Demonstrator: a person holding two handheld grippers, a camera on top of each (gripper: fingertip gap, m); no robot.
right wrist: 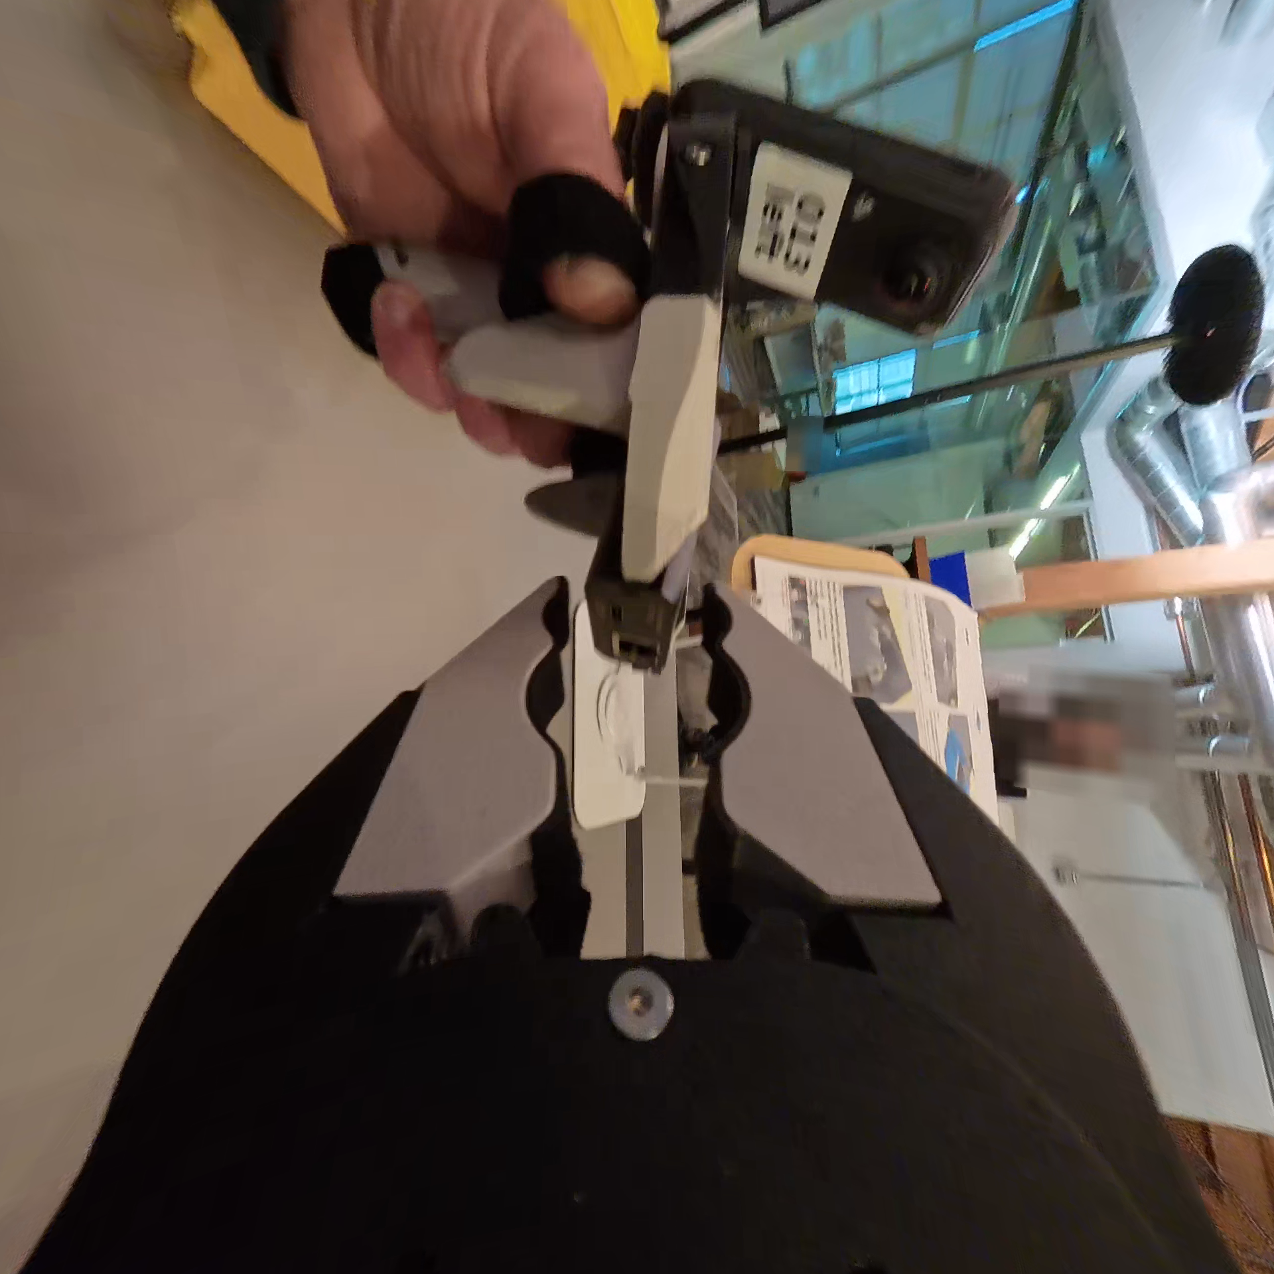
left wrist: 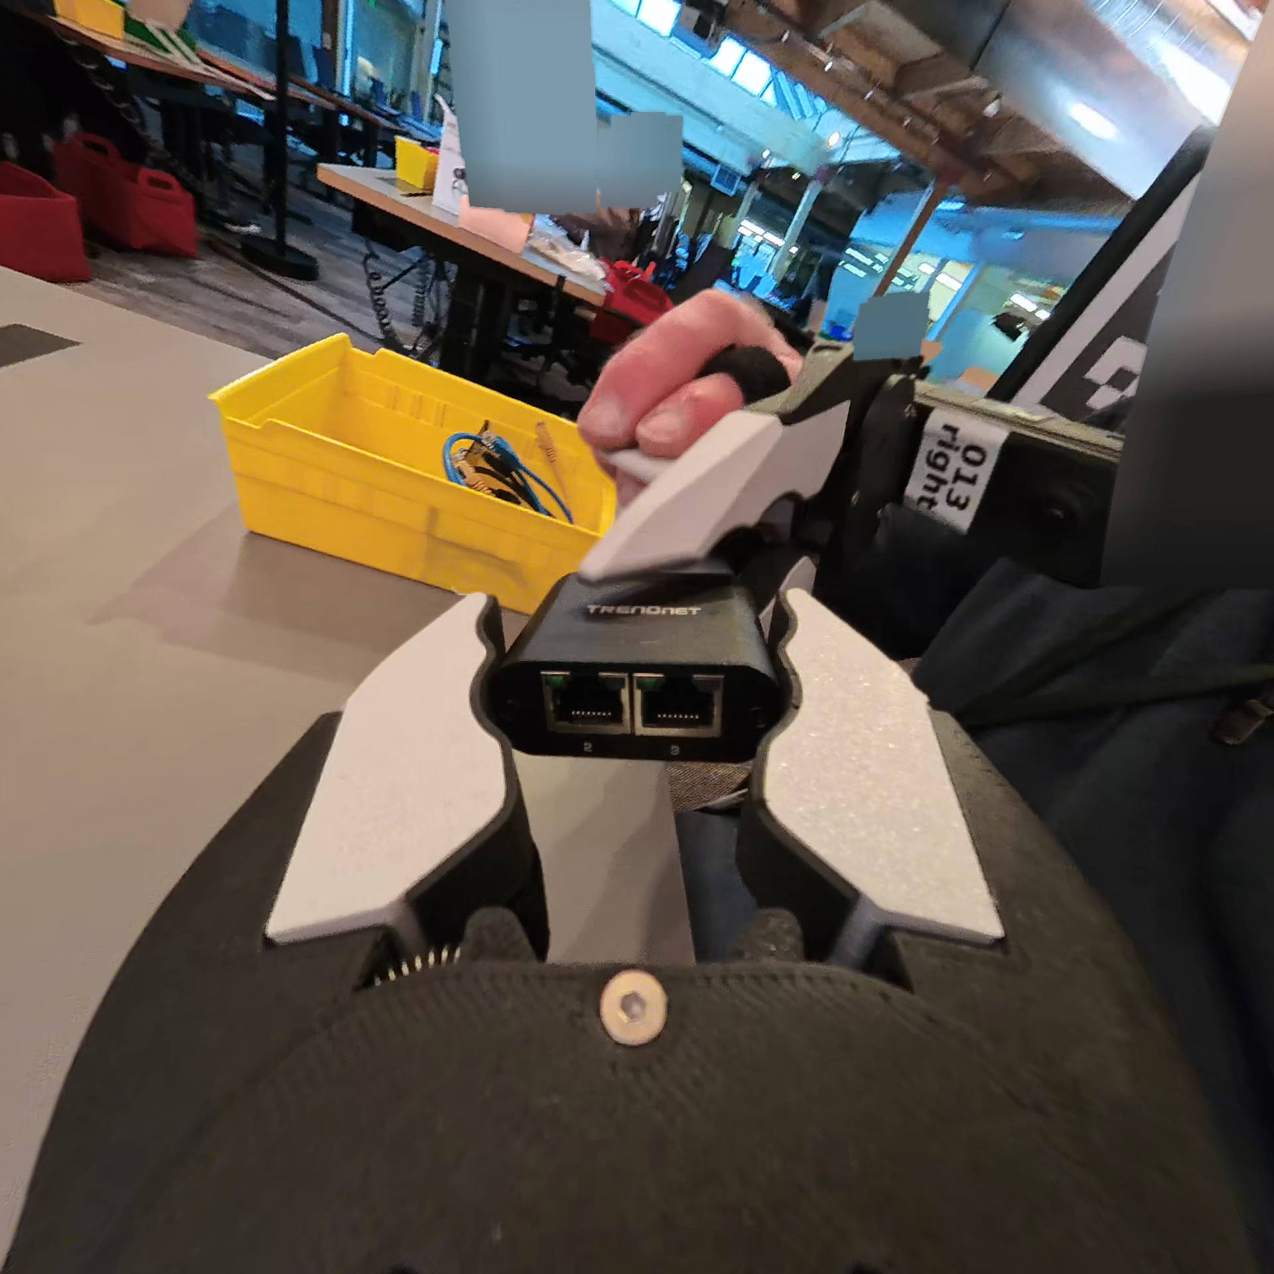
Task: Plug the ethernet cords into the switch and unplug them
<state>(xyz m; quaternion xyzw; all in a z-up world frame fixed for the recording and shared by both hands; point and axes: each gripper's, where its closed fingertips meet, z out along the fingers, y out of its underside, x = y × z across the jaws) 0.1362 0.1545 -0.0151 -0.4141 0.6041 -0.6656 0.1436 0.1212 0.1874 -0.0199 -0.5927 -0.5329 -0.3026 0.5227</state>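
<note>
The right gripper's [right wrist: 638,624] fingers [right wrist: 482,731] straddle the black switch [right wrist: 631,620].

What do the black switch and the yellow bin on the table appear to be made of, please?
The switch looks like metal or hard plastic with a satin black finish: soft sheen, crisp rounded edges; the pictures leave open which. The bin looks like moulded glossy plastic: uniform yellow, ribbed walls, rolled rim.

A pale grey table [left wrist: 124,551] is seen carrying a yellow plastic bin [left wrist: 324,476], set toward its far edge. Inside the bin, a loose tangle of blue ethernet cords [left wrist: 510,476] is held. A dark rectangular patch [left wrist: 31,343] is visible on the tabletop at far left.
</note>
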